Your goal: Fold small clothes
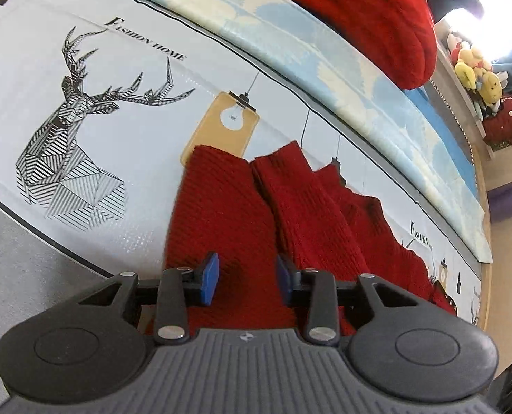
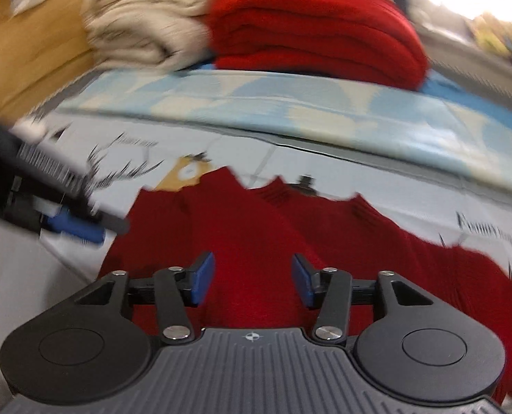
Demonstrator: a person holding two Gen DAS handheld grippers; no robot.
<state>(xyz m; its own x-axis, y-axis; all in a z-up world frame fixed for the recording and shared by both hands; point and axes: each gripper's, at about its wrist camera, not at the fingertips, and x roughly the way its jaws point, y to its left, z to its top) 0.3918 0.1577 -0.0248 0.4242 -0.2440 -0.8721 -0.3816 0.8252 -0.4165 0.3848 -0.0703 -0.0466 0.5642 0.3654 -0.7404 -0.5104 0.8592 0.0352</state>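
red sweater (image 1: 249, 214) flat on mat (image 1: 124, 110) | folded stack (image 2: 314, 34) behind | containers: unseen

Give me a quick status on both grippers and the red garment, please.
Left gripper open, nothing between pads. Right gripper open, empty. Red knit garment flat on deer-print cloth, sleeves folded in. Nothing in the way.

sweater (image 1: 231, 214): red knit, rough | table cover (image 1: 145, 158): smooth printed | gripper pads (image 1: 210, 279): blue, matt
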